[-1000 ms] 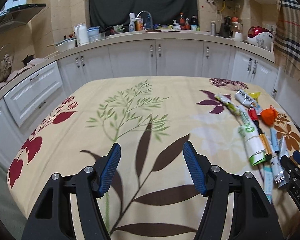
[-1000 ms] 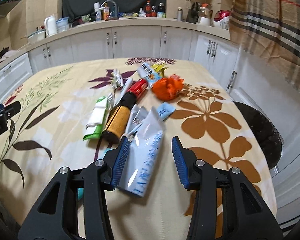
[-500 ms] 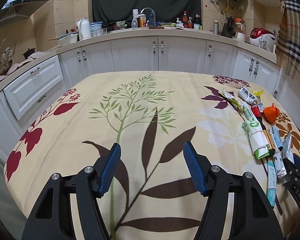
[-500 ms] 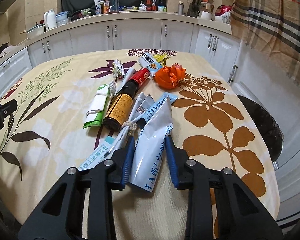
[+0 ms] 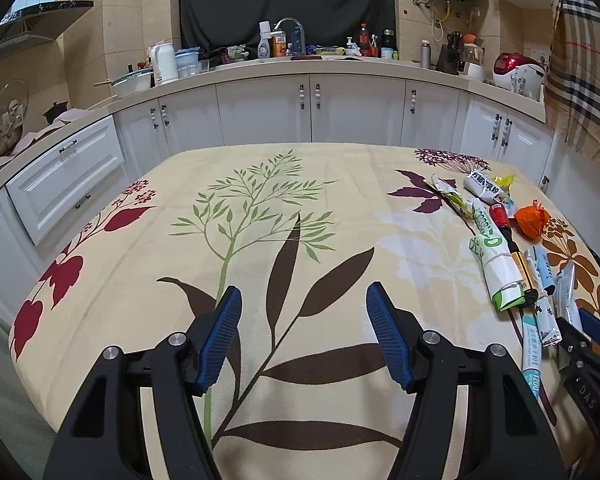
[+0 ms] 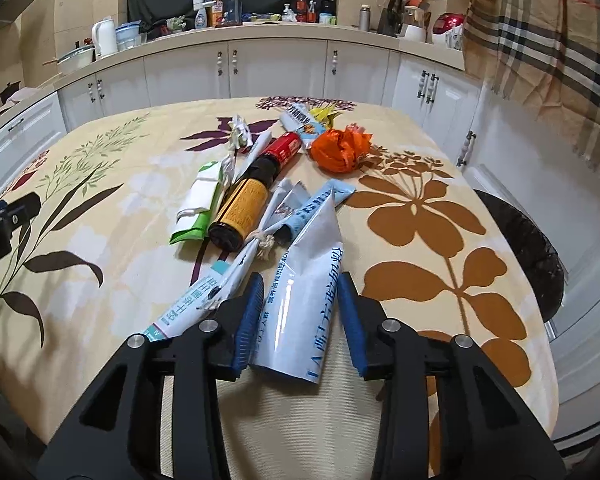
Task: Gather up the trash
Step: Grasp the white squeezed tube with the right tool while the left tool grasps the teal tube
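Note:
My right gripper (image 6: 300,320) is shut on a white and blue plastic pouch (image 6: 306,280), lifted a little at the near end of a trash pile on the flowered tablecloth. The pile holds a dark bottle with an orange label (image 6: 246,204), a green and white pack (image 6: 198,204), a crumpled orange bag (image 6: 342,150) and several wrappers. My left gripper (image 5: 304,336) is open and empty above bare cloth, left of the pile (image 5: 504,264). The right gripper shows at the right edge of the left wrist view (image 5: 588,344).
A black trash bag (image 6: 528,240) hangs off the table's right edge. White kitchen cabinets (image 5: 312,108) and a cluttered counter run behind the table. A plaid cloth (image 6: 540,40) hangs at the right.
My right gripper closed on the white and blue pouch and lifted its near end. The left gripper drew back and rose a little, still open.

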Demonstrator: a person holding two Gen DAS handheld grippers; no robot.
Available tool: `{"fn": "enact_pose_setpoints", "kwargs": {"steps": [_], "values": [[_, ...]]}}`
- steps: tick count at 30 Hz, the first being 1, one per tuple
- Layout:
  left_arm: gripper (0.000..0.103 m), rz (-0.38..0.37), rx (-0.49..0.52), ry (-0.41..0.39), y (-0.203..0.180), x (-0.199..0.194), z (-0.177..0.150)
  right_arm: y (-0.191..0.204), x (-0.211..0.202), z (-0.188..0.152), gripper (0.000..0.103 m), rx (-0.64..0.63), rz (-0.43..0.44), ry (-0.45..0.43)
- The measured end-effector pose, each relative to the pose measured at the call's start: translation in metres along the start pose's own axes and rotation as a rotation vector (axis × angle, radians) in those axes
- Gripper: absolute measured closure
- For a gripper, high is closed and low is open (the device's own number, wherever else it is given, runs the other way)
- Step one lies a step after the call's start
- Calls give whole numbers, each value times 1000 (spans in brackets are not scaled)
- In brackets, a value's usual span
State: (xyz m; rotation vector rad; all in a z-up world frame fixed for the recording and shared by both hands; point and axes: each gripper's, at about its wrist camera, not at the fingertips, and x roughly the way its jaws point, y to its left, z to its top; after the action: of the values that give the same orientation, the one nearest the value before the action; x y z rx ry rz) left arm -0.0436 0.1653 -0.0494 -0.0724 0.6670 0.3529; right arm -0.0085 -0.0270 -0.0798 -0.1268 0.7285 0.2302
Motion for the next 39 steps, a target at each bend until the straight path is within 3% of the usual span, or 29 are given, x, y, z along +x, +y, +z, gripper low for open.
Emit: {"fn": "enact_pose_setpoints", "kwargs": {"steps": [3, 6, 14, 24, 37, 39], "values": [[40, 2, 3, 0, 0, 0, 0, 0, -1, 0, 82, 1, 8, -6], [40, -4, 1, 5, 0, 0, 0, -2, -3, 2, 87, -5, 4, -13], [40, -43, 16, 4, -13, -6, -4, -17, -10, 2, 88, 5, -38, -40], [40, -164, 89, 7, -67, -20, -11, -52, -20, 1, 88, 40, -93, -86], [40, -247, 230, 55, -130, -24, -38, -87, -30, -12, 88, 120, -59, -121], [46, -255, 244, 68, -134, -22, -42, -89, -31, -13, 88, 127, -57, -123]]}}
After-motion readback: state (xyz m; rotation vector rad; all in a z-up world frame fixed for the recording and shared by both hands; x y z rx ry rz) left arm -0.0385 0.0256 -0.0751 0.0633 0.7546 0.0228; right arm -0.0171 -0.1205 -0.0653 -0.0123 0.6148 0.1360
